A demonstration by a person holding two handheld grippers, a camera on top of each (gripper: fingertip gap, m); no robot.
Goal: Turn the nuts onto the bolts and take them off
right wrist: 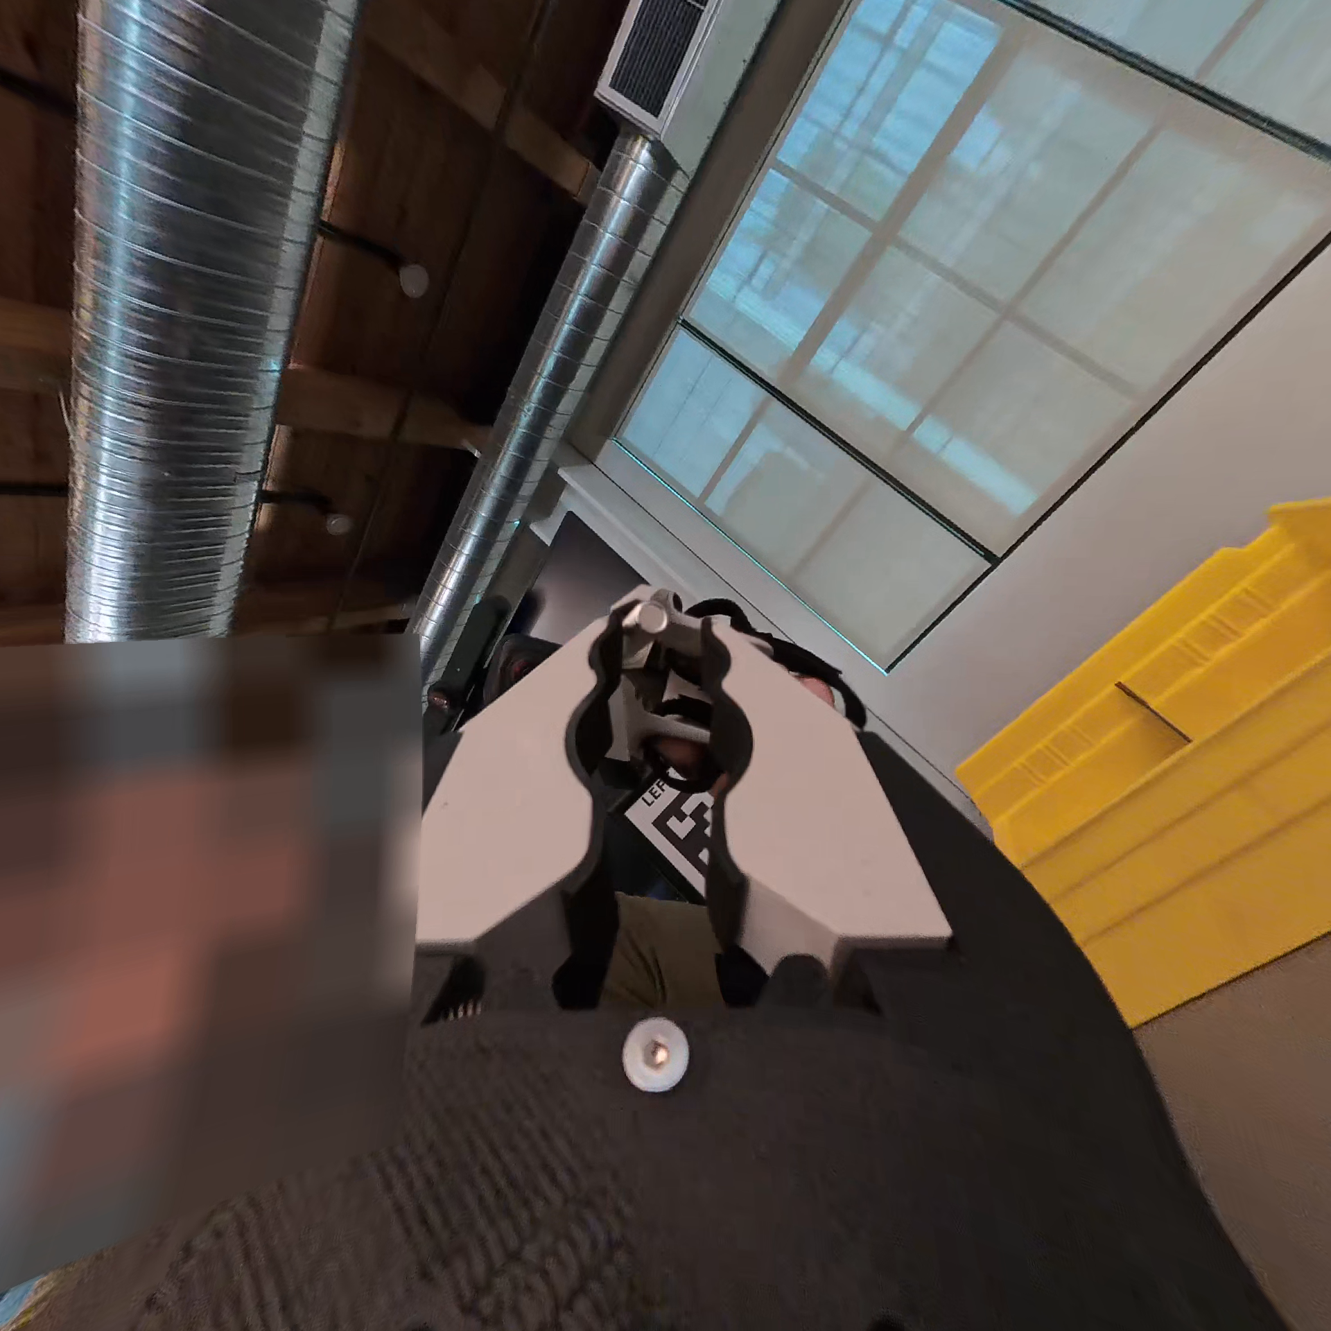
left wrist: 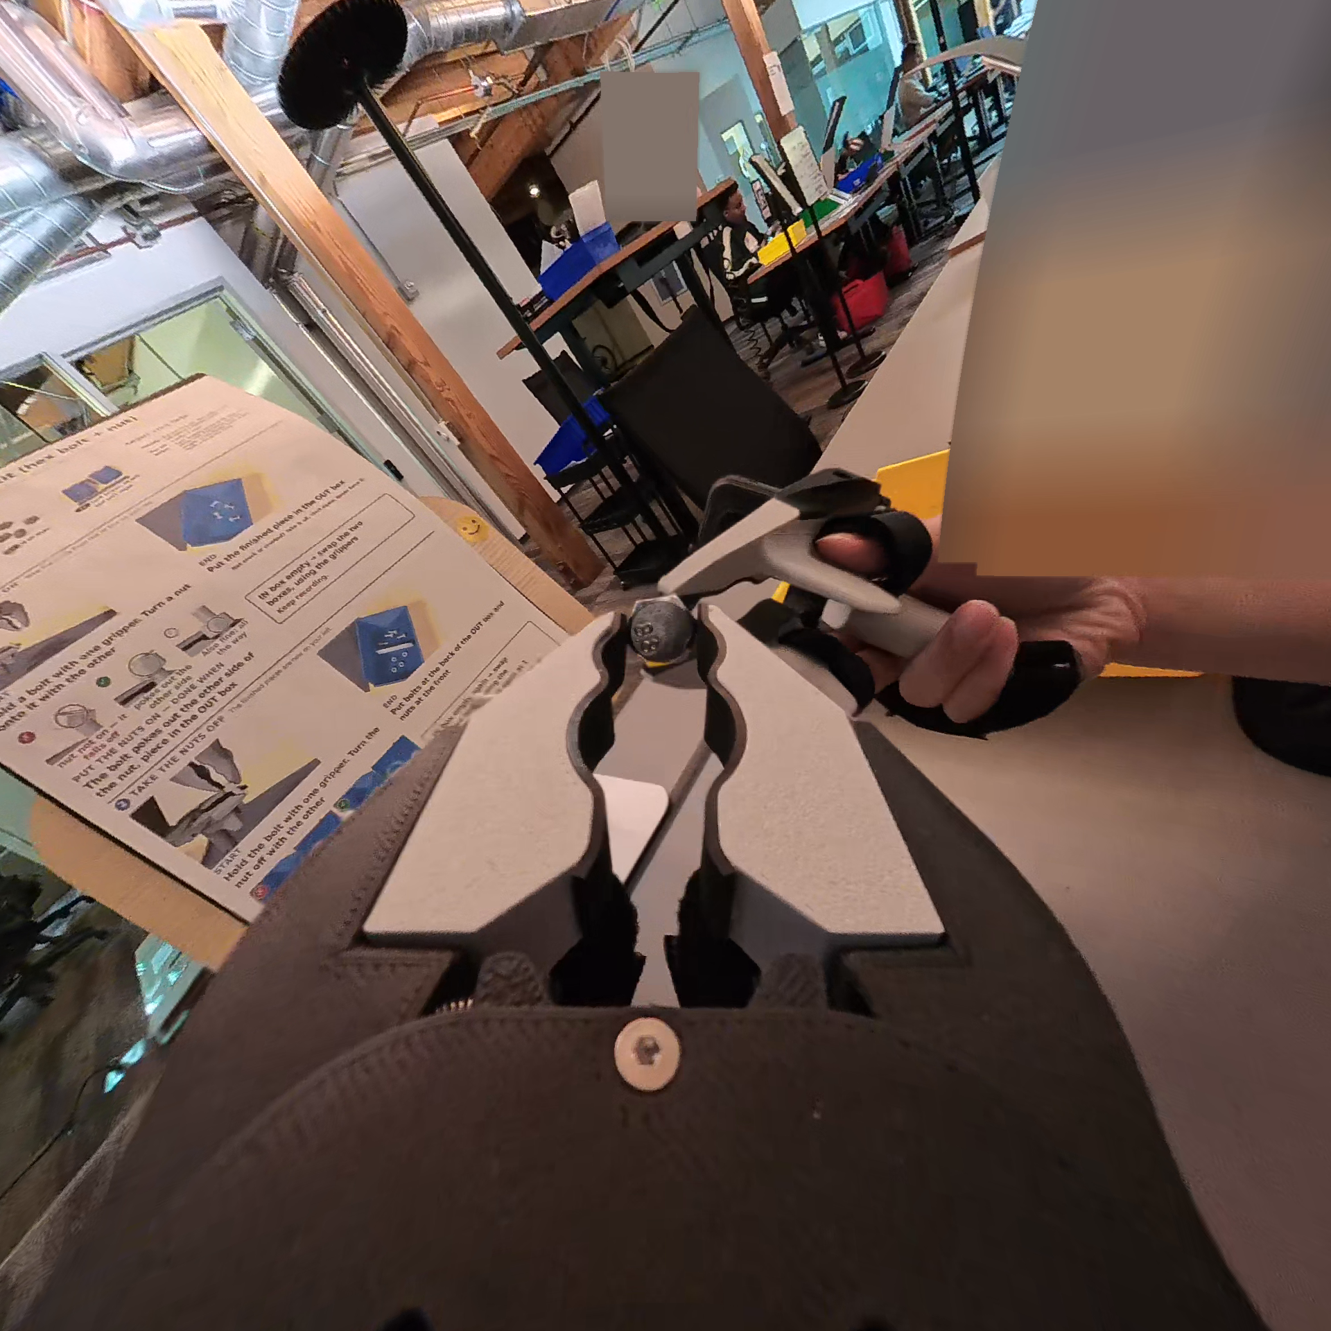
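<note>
My left gripper (left wrist: 659,621) is shut on the dark grey hex head of a bolt (left wrist: 661,634), held up in the air at its fingertips. The right gripper's grey fingers (left wrist: 749,540), held by a gloved hand (left wrist: 958,648), meet the bolt from the far right. In the right wrist view, my right gripper (right wrist: 659,628) is shut around a silver nut (right wrist: 637,654). The bolt's shiny threaded end (right wrist: 652,616) pokes out past the nut towards the camera. The left gripper shows behind it, mostly hidden.
A printed instruction sheet on a wooden board (left wrist: 216,612) stands at the left. A white table (left wrist: 1080,900) lies below. A yellow bin (right wrist: 1152,720) sits at the right, and its edge also shows in the left wrist view (left wrist: 911,479). A black stand pole (left wrist: 468,238) rises behind. Both grippers' tips are close together, under 4 cm apart.
</note>
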